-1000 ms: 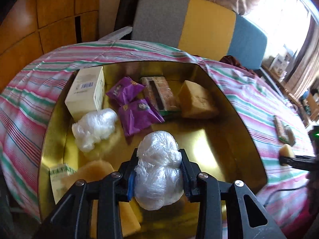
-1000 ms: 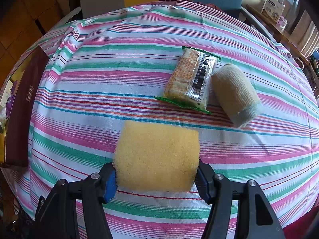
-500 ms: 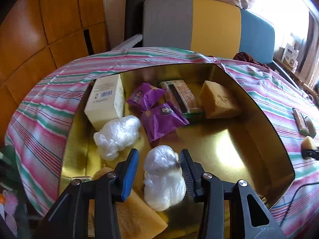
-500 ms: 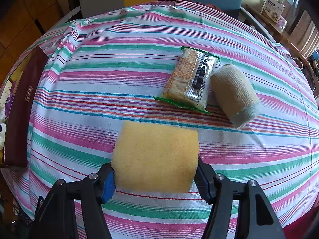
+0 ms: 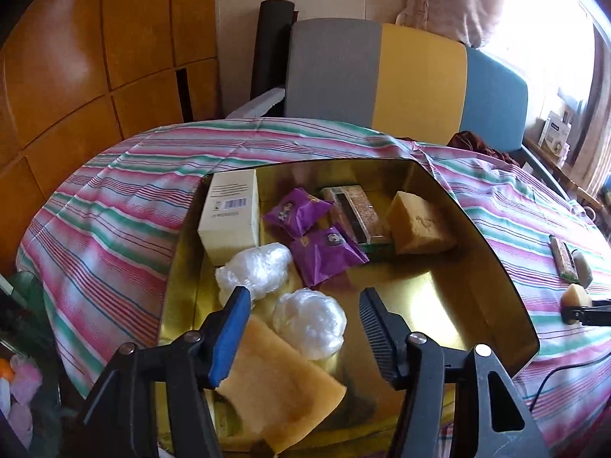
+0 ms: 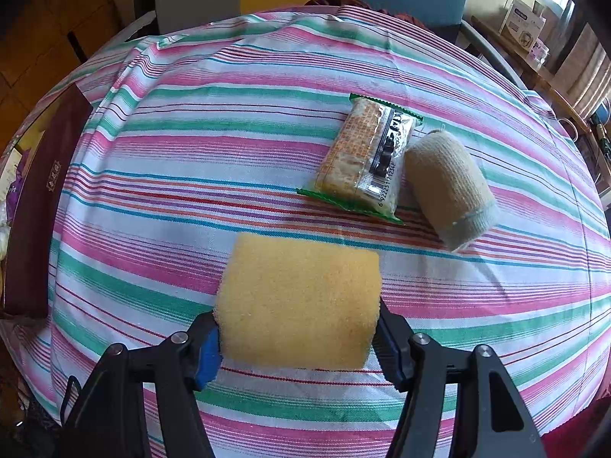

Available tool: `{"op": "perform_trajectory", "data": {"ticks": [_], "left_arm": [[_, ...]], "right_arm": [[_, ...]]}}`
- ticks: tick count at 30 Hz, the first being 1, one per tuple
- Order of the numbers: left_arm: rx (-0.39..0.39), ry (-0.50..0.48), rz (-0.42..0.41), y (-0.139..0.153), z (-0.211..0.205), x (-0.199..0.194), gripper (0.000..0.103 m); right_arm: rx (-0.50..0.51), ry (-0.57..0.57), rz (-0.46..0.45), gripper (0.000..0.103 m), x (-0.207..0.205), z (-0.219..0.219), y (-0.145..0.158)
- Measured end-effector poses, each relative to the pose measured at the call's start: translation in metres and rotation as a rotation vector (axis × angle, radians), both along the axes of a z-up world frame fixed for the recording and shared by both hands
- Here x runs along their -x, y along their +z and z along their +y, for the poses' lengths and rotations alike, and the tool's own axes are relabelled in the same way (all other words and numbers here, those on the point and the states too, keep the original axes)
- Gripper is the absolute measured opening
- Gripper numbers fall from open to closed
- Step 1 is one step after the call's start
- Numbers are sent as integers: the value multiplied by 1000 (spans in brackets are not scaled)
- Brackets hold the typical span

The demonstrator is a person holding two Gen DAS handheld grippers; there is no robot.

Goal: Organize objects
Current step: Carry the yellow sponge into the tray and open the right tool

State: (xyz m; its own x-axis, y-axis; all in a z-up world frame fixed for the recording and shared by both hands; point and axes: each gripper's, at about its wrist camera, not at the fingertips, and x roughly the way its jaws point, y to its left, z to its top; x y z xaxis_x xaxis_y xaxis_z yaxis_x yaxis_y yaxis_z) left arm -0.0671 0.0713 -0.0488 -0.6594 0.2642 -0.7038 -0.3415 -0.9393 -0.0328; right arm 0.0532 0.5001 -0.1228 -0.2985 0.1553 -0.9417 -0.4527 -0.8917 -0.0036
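the gold tin tray (image 5: 496, 267) holds crinkly plastic balls (image 5: 309, 322), purple packets (image 5: 324, 253) and sponges; left gripper (image 5: 301, 330) gapes wide, right gripper (image 6: 298, 337) pinches a porous yellow sponge (image 6: 299, 301).

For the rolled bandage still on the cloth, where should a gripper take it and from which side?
Grip the bandage roll across its round middle, coming from above with the fingers either side of its long axis. It lies on its side, angled on the cloth. The cracker packet sits right against its left flank, leaving that finger little room, so gripping nearer the lower, greyish end is probably easier.
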Motion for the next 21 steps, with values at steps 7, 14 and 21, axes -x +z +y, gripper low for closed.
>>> {"op": "perform_trajectory", "data": {"ticks": [7,14,21], "left_arm": [[-11,13,13,6,-18,-6,67],[-38,46,12,7,-38,-5,70],[-71,97,9,10,-60,0,70]], "right_arm": [[-7,-11,3,63,2,-24,19],[-7,164,144,63,32,-106,83],[38,397,207,63,92,-206,104]]}}
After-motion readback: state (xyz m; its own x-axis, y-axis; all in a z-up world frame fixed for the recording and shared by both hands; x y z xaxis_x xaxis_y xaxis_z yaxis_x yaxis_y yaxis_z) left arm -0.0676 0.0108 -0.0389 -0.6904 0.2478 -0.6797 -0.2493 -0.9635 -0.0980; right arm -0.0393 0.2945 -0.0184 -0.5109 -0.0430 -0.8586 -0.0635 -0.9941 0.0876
